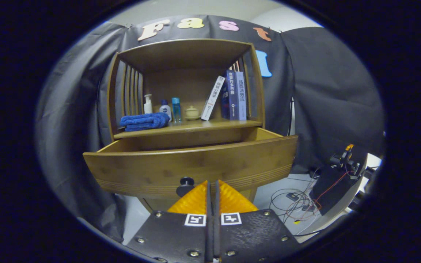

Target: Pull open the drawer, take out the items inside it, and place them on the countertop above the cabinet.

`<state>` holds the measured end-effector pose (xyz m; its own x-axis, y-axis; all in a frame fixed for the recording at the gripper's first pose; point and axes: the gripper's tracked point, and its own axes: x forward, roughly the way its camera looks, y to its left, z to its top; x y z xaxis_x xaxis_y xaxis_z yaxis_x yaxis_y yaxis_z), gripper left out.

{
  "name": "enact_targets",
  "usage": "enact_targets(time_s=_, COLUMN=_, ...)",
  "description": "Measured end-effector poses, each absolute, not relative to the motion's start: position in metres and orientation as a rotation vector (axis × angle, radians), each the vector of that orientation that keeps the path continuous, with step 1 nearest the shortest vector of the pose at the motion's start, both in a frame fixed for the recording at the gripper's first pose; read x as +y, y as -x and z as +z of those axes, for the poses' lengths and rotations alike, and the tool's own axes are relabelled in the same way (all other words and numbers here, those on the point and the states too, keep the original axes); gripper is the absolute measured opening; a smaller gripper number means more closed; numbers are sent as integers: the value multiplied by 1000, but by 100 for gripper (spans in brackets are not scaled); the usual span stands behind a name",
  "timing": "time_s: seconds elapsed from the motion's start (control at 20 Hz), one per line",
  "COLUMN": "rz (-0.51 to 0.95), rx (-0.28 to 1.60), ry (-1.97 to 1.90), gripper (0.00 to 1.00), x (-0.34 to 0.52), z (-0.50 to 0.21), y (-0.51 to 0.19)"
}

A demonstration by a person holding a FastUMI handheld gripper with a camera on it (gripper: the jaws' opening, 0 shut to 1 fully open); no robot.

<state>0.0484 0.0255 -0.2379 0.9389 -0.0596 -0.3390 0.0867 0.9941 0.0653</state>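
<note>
Wooden drawer [192, 164] stood pulled open just ahead of my gripper [212, 188], its knob [185, 185] just left of the fingertips. My fingers were closed together, holding nothing. I could not see inside the drawer; I judged I should lift over its front, open, then reach down. My gripper sat low and level.

The gripper [213, 184] points level and forward, its two fingers [195, 201] pressed together side by side, with nothing between them.
</note>
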Motion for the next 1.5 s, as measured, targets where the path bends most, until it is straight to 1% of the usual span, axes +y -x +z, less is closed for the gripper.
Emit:
enact_targets(time_s=0.15, rz=-78, rx=365, ry=-74, gripper=1, x=25, z=-238, y=-44)
enact_targets(time_s=0.35, rz=-48, rx=358, ry=-90, gripper=1, x=35, z=-217, y=-51)
enact_targets(time_s=0.45, rz=-13, rx=345, ry=-92, gripper=1, x=47, z=-195, y=-69)
enact_targets(time_s=0.6, rz=1, rx=379, ry=-61, gripper=1, x=53, z=-179, y=-103)
enact_targets(time_s=0.75, rz=-11, rx=455, ry=-9, gripper=26, x=59, z=-177, y=-142)
enact_targets(time_s=0.8, rz=-5, rx=482, ry=6, gripper=28, x=63, z=-177, y=-155)
enact_targets(time_s=0.9, rz=2, rx=552, ry=43, gripper=48, x=70, z=-184, y=-177)
enact_targets(time_s=1.15, rz=10, rx=756, ry=60, gripper=49, x=82, z=-214, y=-224)
enact_targets(time_s=1.35, rz=-6, rx=916, ry=-11, gripper=48, x=89, z=-251, y=-235)
enact_targets(time_s=1.5, rz=6, rx=987, ry=-39, gripper=49, x=93, z=-280, y=-242)
